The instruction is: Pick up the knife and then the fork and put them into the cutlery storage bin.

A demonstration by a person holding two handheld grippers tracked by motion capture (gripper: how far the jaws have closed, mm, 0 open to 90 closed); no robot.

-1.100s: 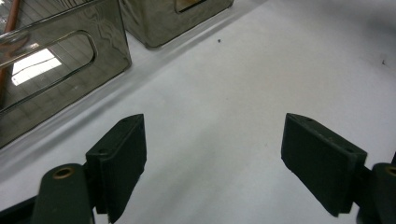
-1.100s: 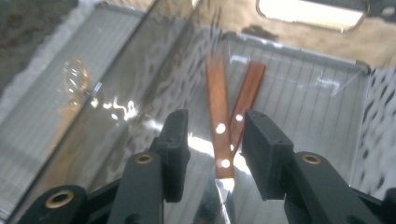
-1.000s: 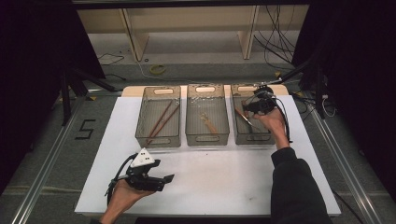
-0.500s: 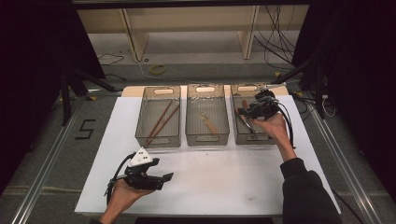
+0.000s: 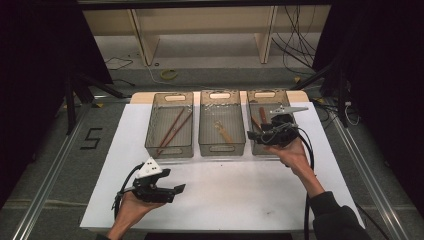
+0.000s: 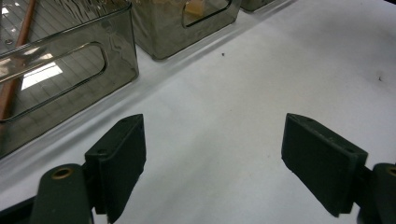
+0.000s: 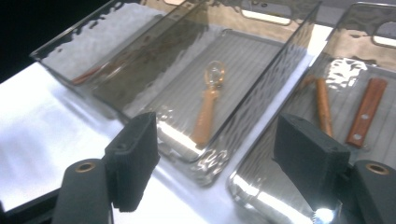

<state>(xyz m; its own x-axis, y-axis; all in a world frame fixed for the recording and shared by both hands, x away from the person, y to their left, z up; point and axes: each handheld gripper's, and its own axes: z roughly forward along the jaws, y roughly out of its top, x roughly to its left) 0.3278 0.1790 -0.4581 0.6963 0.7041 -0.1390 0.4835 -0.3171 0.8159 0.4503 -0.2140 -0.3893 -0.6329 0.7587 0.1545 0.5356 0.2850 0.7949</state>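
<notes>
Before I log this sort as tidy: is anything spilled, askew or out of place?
Nothing stands out. The three bins stand upright in a straight row on the white table, each with its utensils inside, none spilled. Both the left gripper and right gripper are open and empty.

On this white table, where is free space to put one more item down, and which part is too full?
The white table is bare in front of the three bins, between the left gripper and the right gripper, jaws open and empty. A bare strip runs left of the left bin. The far edge is crowded: middle bin and right bin stand close together.
</notes>
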